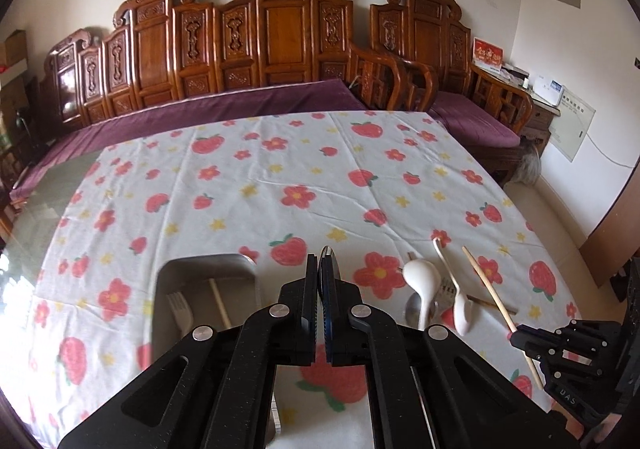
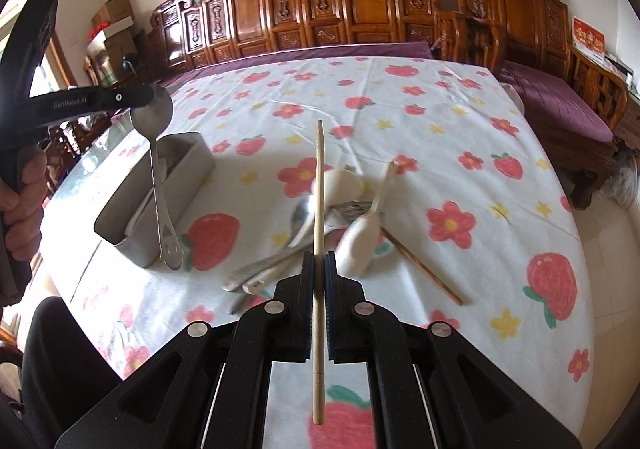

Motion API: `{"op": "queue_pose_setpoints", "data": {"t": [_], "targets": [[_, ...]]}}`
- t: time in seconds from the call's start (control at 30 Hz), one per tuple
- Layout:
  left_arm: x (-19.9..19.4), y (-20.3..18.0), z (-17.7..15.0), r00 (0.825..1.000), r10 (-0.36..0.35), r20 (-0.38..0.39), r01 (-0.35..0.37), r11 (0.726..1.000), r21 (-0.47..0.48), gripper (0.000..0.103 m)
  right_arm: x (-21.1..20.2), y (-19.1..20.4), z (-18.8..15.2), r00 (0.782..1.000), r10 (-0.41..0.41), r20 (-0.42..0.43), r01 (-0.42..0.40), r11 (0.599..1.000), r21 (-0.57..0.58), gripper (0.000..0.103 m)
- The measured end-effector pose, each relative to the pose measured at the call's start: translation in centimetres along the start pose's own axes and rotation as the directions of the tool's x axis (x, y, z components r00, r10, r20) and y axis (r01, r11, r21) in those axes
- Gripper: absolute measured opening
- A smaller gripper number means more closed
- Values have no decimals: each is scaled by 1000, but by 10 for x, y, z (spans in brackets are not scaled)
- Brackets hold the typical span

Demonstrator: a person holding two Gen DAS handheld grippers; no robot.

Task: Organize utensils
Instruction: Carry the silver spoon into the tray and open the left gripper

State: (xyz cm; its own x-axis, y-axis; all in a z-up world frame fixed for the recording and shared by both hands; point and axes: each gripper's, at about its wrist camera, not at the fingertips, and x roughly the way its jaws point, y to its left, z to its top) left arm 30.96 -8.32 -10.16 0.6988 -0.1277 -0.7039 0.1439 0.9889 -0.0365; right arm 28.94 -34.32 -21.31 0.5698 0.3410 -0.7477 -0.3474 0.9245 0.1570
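My left gripper (image 1: pixel 320 261) is shut on the bowl of a metal spoon (image 1: pixel 329 253). In the right wrist view that left gripper (image 2: pixel 154 97) holds the metal spoon (image 2: pixel 154 157) with its handle hanging down in front of a metal tray (image 2: pixel 120 223). The tray (image 1: pixel 208 259) holds a white fork (image 1: pixel 180 309) and a chopstick. My right gripper (image 2: pixel 319 259) is shut on a wooden chopstick (image 2: pixel 319 189), lifted above a pile of white spoons (image 2: pixel 360 237), a metal spoon (image 2: pixel 304 209) and a fork (image 2: pixel 352 207). In the left wrist view the right gripper (image 1: pixel 520 333) sits low right.
A second, darker chopstick (image 2: pixel 424 269) lies on the flowered tablecloth (image 2: pixel 440 129) beside the pile. A carved wooden bench (image 1: pixel 280 41) with purple cushions runs behind the table. A person's hand (image 2: pixel 20 201) grips the left tool. The table's right edge drops to the floor.
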Motion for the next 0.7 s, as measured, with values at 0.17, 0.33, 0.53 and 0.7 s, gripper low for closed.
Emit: {"op": "queue_pose_setpoints", "data": {"t": [0.17, 0.33, 0.53, 0.7], "targets": [[-13, 27, 3, 999, 37, 11, -37, 999, -3, 1, 6, 25, 7, 1000, 20, -1, -20, 999, -28, 6], [-15, 51, -1, 997, 72, 9, -72, 997, 4, 1, 14, 51, 12, 999, 36, -7, -36, 998, -59, 6], [-11, 78, -4, 995, 103, -3, -103, 995, 1, 1, 27, 74, 14, 998, 56, -22, -57, 995, -80, 6], [0, 97, -9, 991, 133, -18, -133, 991, 22, 1, 39, 87, 15, 997, 70, -37, -73, 993, -97, 6]]}}
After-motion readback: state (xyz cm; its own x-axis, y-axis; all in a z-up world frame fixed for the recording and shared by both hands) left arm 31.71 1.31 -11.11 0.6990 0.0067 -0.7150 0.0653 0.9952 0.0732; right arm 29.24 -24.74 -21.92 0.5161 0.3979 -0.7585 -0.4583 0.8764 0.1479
